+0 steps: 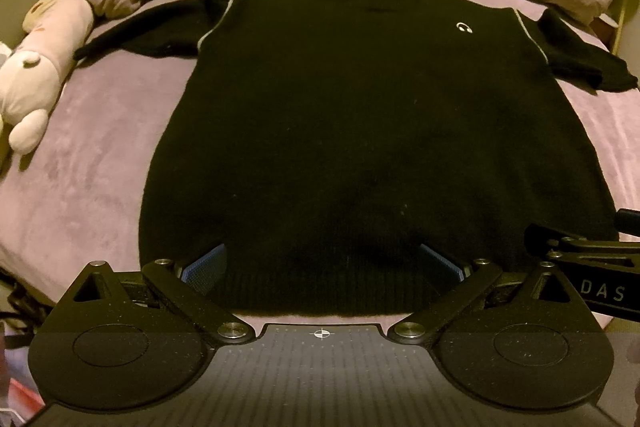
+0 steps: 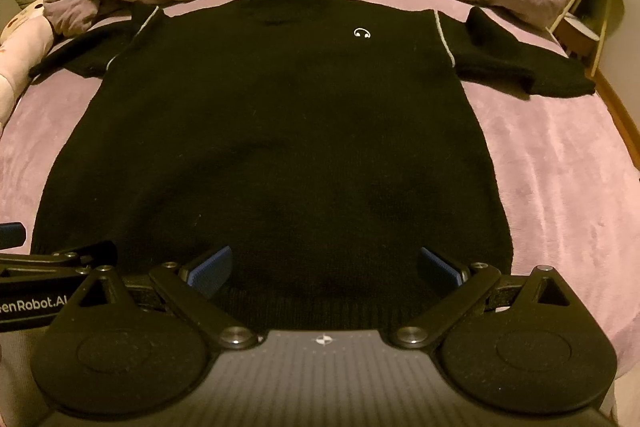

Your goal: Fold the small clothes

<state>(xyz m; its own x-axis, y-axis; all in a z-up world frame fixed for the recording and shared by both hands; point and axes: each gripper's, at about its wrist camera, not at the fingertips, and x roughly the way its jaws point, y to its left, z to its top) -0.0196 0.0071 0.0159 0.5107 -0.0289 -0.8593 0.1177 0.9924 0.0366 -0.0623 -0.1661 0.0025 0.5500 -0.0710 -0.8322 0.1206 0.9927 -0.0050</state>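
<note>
Since the black knit sweater (image 1: 360,131) lies flat on the bed (image 1: 80,187), soft and floppy, my left claw (image 1: 324,263) and right claw (image 2: 324,267) gape released over its 6 o'clock hem, the likely hold.

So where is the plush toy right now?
The plush toy lies at the far left of the left wrist view, on the bed, beside the sweater sleeve.

Dim warm light, fisheye-warped edges
</note>
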